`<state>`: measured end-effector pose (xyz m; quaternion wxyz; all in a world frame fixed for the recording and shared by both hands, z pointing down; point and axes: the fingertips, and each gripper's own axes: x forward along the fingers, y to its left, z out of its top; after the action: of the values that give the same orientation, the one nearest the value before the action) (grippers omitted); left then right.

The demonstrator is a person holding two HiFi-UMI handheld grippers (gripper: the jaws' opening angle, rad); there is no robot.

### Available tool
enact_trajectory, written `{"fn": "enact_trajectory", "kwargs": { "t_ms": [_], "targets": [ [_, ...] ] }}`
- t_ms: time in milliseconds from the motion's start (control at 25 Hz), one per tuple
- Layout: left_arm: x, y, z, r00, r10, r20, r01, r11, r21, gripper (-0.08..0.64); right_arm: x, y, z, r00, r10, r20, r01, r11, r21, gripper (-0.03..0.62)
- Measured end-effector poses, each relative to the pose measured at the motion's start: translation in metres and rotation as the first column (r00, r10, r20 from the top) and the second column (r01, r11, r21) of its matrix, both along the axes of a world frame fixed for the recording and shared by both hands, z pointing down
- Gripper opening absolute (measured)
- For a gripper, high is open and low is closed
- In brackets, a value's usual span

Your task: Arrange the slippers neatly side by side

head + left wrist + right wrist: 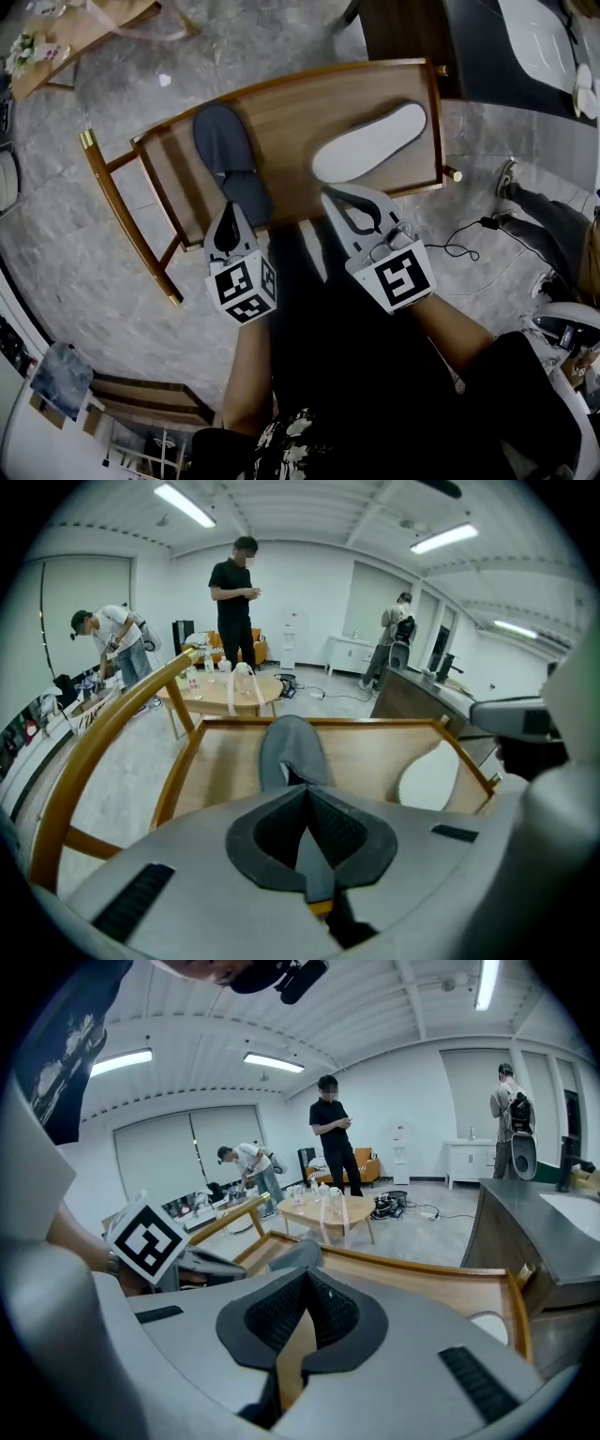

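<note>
A dark grey slipper [225, 141] lies upper side up on the left of the wooden chair seat [300, 103], toe pointing away from me. My left gripper [230, 223] is at its heel, jaws shut on the slipper's heel edge; in the left gripper view [305, 794] grey fabric shows pinched between the pads, with the slipper [291, 747] stretching ahead. The other slipper [370, 142] lies sole up, white, on the right of the seat. My right gripper [336, 195] hovers just short of its heel, shut and empty [307, 1279].
The chair's curved back rail [112, 202] juts out to the left. A dark counter [422, 28] stands beyond the seat. A cable [469, 239] and a person's shoe [506, 178] are on the floor at right. Several people stand near a round table [220, 691].
</note>
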<state>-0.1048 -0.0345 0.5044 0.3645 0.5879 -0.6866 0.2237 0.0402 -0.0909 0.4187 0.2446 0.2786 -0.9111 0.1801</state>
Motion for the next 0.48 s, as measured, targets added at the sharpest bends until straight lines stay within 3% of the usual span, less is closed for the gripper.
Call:
{"fn": "enact_trajectory", "kwargs": {
  "t_ms": [240, 480],
  "targets": [
    [0.035, -0.017, -0.031, 0.998, 0.065, -0.005, -0.065, 0.996, 0.053, 0.000, 0.026, -0.019, -0.011, 0.998, -0.041, -0.041, 0.044, 0.996, 0.082, -0.006],
    [0.100, -0.035, -0.012, 0.973, 0.190, -0.129, -0.184, 0.981, 0.059, 0.000, 0.068, -0.041, 0.015, 0.991, -0.041, -0.129, 0.050, 0.996, 0.067, -0.006]
  ]
}}
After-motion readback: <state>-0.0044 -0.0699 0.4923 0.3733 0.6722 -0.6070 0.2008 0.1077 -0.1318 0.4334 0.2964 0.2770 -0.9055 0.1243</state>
